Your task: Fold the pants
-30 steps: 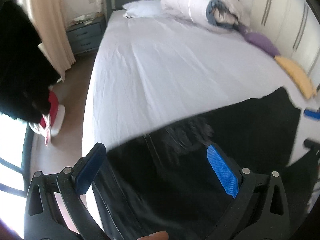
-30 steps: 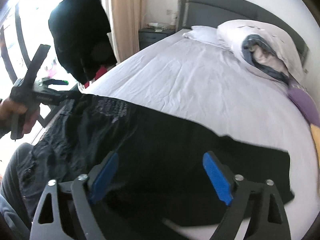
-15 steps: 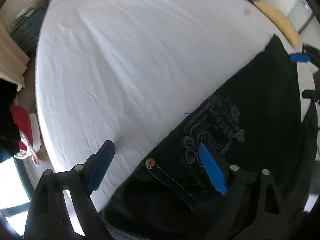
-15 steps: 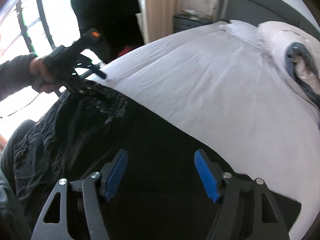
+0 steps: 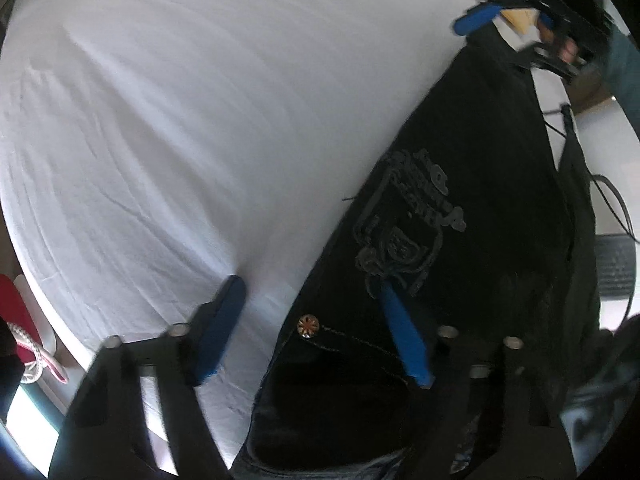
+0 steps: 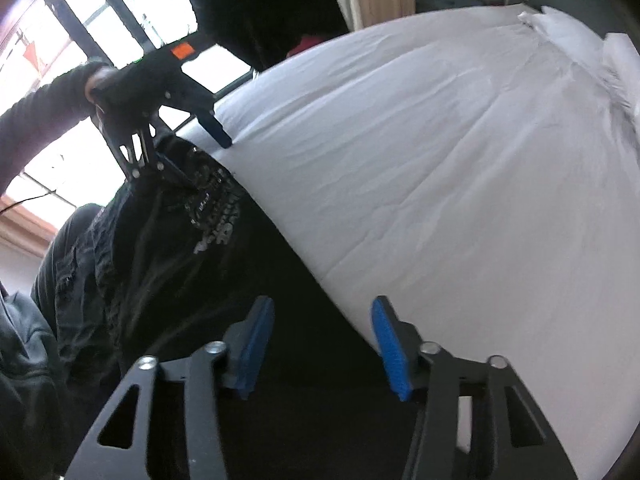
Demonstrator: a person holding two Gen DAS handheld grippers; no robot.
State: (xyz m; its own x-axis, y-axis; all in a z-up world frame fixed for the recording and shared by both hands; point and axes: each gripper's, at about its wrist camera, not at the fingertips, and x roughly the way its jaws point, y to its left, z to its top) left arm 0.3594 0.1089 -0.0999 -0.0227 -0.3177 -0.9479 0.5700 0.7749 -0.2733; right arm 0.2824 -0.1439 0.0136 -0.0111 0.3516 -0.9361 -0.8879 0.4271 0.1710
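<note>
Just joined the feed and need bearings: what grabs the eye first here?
The black pants run along the near edge of a white bed sheet, grey crest print facing up. The left tool straddles the waistband edge beside a metal rivet, open. The right tool is open over the far end.

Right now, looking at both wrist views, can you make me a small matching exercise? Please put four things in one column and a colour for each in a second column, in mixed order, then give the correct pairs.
Things:
1. pants
2. bed sheet
3. pad on the finger of the left tool
4. shoe on the floor beside the bed

Colours:
A. blue
B. red with white laces
C. black
D. white

Pairs: 1-C, 2-D, 3-A, 4-B
</note>
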